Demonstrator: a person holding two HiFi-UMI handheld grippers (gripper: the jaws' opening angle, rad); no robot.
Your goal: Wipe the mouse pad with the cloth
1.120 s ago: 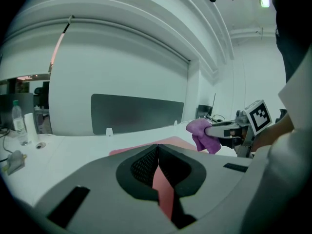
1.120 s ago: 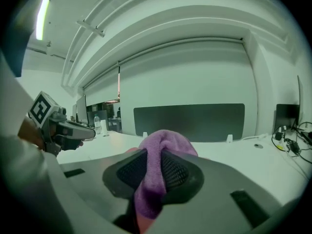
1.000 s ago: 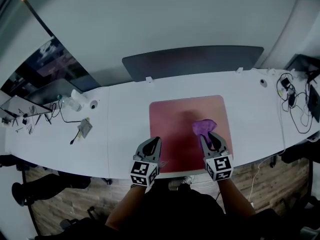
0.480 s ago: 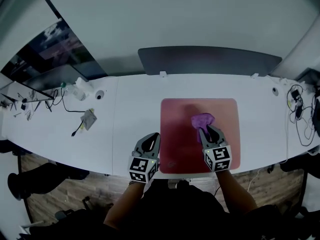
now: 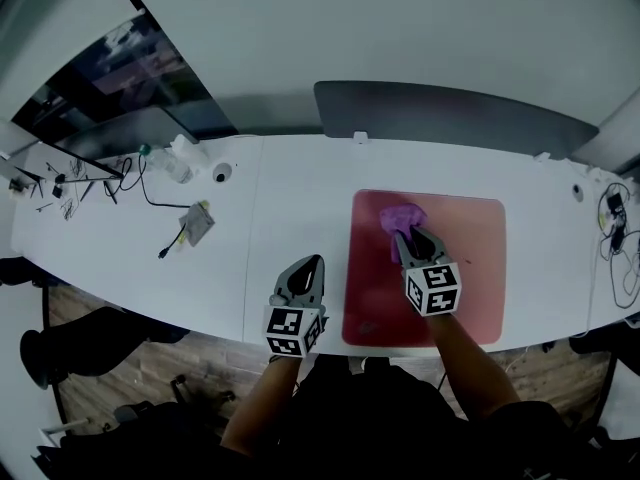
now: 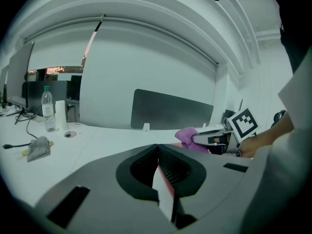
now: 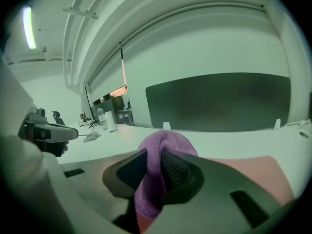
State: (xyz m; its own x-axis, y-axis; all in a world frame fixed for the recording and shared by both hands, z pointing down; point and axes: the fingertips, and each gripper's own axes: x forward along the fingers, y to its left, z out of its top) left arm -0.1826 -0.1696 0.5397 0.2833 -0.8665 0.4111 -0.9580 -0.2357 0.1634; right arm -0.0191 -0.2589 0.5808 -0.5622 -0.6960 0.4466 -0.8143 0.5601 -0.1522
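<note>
Right gripper [image 5: 405, 238] clamped the cloth [image 5: 402, 214] on the mouse pad [image 5: 480, 268], left gripper [image 5: 310, 264] closed, empty; flat, overlapping strokes seemed best.

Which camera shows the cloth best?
The right gripper view: the cloth fills its centre, pinched in the right tongs. The head view shows a small purple bunch on the pad; the left gripper view, a distant scrap.

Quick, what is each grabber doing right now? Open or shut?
Left gripper: shut, holding nothing.
Right gripper: shut on the cloth.
</note>
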